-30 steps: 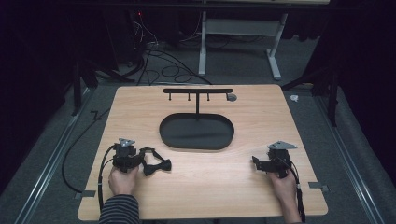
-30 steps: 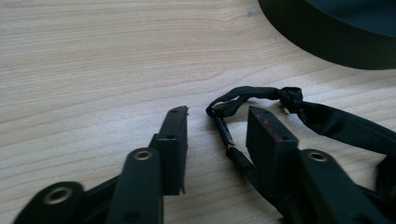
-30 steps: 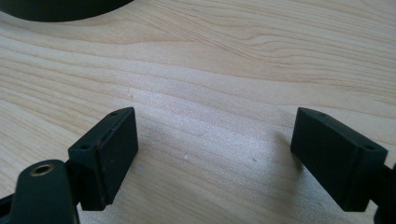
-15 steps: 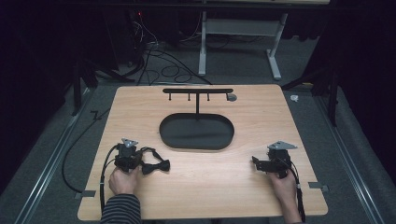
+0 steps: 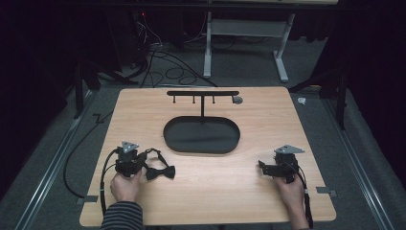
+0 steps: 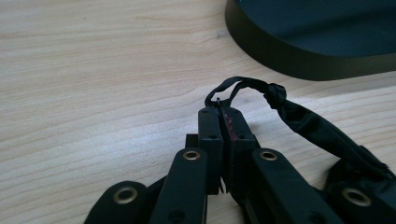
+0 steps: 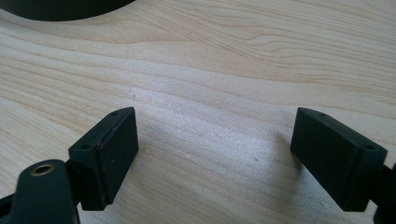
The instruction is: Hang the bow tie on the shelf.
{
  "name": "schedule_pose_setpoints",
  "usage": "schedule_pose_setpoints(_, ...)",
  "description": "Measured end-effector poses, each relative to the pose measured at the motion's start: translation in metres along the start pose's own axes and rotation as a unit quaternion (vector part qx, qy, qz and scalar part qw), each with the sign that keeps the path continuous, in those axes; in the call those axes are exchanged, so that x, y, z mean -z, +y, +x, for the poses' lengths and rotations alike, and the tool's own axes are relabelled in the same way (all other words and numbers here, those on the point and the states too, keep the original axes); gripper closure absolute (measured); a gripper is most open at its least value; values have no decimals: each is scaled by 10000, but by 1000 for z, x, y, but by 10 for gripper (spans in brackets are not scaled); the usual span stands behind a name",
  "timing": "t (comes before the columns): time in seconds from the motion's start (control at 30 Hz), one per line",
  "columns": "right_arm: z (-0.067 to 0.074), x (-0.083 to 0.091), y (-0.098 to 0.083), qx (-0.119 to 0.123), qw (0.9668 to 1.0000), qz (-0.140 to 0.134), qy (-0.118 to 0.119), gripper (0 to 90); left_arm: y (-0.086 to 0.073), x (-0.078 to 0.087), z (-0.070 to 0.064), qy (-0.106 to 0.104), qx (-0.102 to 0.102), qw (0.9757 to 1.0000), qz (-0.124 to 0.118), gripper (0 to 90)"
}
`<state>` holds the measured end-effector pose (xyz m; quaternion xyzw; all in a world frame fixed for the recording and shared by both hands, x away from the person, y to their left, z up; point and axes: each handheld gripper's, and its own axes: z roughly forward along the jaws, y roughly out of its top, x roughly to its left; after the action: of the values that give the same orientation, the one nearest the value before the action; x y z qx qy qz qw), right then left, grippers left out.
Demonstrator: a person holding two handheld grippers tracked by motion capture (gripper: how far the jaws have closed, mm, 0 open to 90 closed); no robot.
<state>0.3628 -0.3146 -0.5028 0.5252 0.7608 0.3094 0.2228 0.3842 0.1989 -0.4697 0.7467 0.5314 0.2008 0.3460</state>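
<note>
A black bow tie (image 5: 162,172) lies on the wooden table (image 5: 210,191) at the front left, with its thin strap (image 6: 243,85) looped up and back toward the jaws. My left gripper (image 5: 146,160) is low on the table just left of the bow. In the left gripper view my left gripper (image 6: 219,112) is shut on the strap, and the bow's cloth (image 6: 322,133) trails off to the right. My right gripper (image 5: 263,167) rests at the front right. Its jaws (image 7: 215,140) stand wide open over bare wood with nothing between them.
A black oval tray (image 5: 201,149) sits mid-table, its rim (image 6: 299,58) close beyond the left jaws. A black T-shaped stand (image 5: 202,94) with small pegs rises behind it. A cable (image 5: 106,172) loops off the left gripper. Dark floor, cables and table legs lie beyond.
Both hands and the bow tie stay almost where they were; the high view is too small to show any jaw movement.
</note>
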Motion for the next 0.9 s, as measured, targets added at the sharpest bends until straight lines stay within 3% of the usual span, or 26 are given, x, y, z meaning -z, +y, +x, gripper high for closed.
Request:
schedule_pose_setpoints(0.4, 0, 0, 0, 6, 10000, -10, -1, 162, 16, 24, -10, -297, -155, 9987, -393, 876)
schedule_pose_setpoints(0.57, 0, 0, 0, 5, 10000, -10, 0, 162, 22, 28, -15, -368, -260, 9981, -428, 876)
schedule_pose_setpoints(0.9, 0, 0, 0, -2, 10000, -6, 1, 162, 31, 33, -23, -618, -276, 9961, -560, 876)
